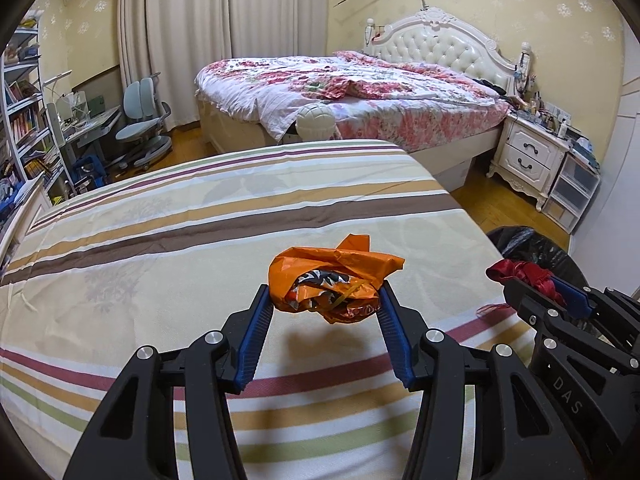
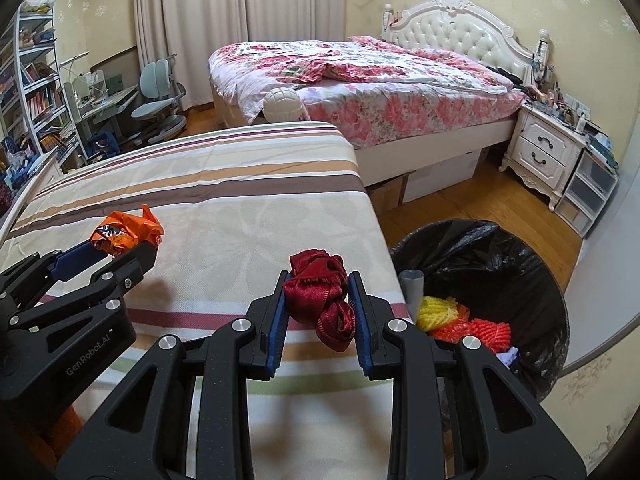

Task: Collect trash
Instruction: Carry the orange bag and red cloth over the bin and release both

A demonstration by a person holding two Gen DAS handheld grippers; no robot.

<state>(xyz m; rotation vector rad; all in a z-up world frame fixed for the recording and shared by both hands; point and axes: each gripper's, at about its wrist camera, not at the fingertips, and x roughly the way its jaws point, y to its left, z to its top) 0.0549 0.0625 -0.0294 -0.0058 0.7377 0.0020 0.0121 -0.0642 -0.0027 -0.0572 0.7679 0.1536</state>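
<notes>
Right wrist view: a striped bedsheet [image 2: 224,216] is seen covering the near surface, with a flowered bed [image 2: 360,84] and a white nightstand [image 2: 544,152] well behind it. A bin lined with a black bag [image 2: 532,264] stands on the floor just beside the sheet's right edge; yellow and orange netting [image 2: 460,320] is already lying in it.

Both pieces of trash are held clear of the sheet. A crumpled orange plastic bag [image 1: 332,284] is clamped between the blue pads of the left gripper [image 1: 326,300], whose fingers are set moderately apart around the bundle; a shadow is cast on the sheet beneath it. A bunched dark red ribbon [image 2: 320,296] is pinched in the right gripper [image 2: 318,300], the fingers drawn closer together, with a loop of ribbon hanging below the pads.

Risks noted, as judgement only:
- The orange bag is gripped at its outer folds; thin plastic may slip or unfurl, and the foil wrapper tucked inside could be shed onto the sheet before the bin is reached.
- The ribbon is slick and only partly captured; the hanging loop may be caught on the bin's rim, or the bundle may slide out if it is swung.
- The two grippers are close together; contact between them is possible if both are carried to the bin at once.
- The bin's opening is partly obstructed by a grey cup [image 2: 414,282] at the near rim; a release made too early would be expected to drop trash onto the floor
</notes>
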